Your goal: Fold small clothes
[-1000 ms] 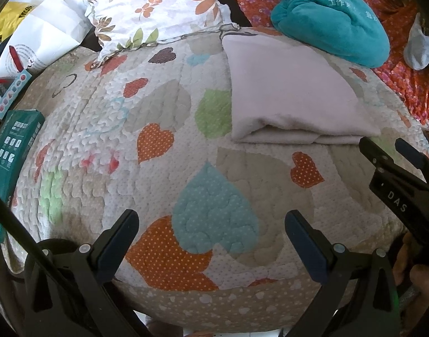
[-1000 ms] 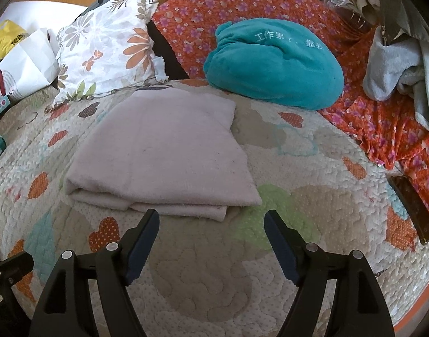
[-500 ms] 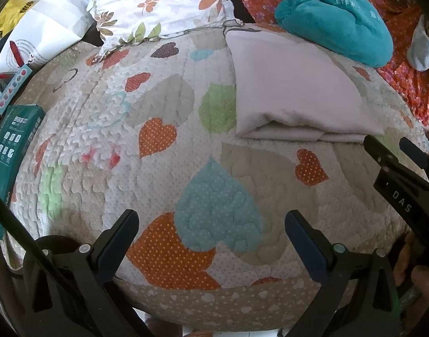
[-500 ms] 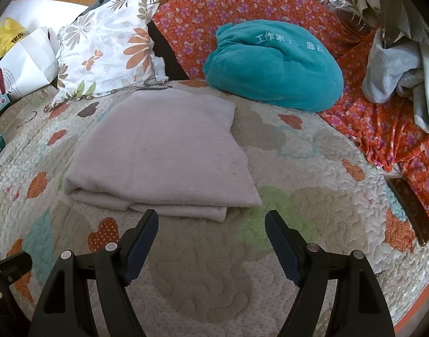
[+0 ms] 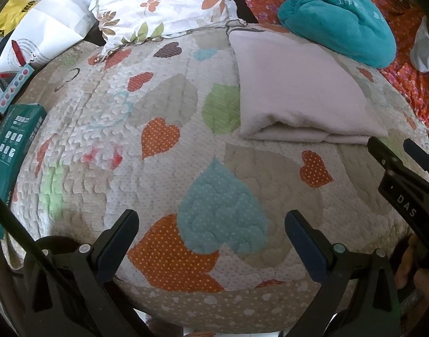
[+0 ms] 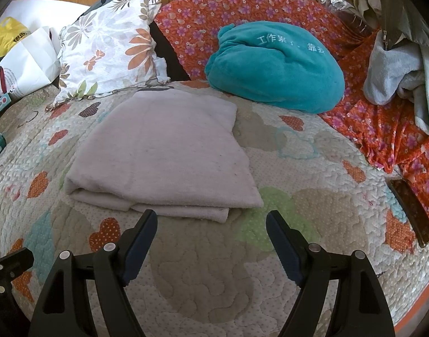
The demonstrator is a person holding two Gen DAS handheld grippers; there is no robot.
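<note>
A pale pink-grey garment lies folded in a flat rectangle on the heart-patterned quilt; it also shows in the left wrist view at upper right. My right gripper is open and empty, just short of the garment's near folded edge. My left gripper is open and empty, hovering over the quilt to the left of the garment and well apart from it. The right gripper's fingers show at the right edge of the left wrist view.
A teal plush cushion and a floral pillow lie behind the garment. A grey towel hangs at right. A dark phone lies on the quilt's right side. A green box and white bag sit left.
Both grippers have drifted very slightly; the view of the folded garment has barely shifted. Both stay open and empty.
</note>
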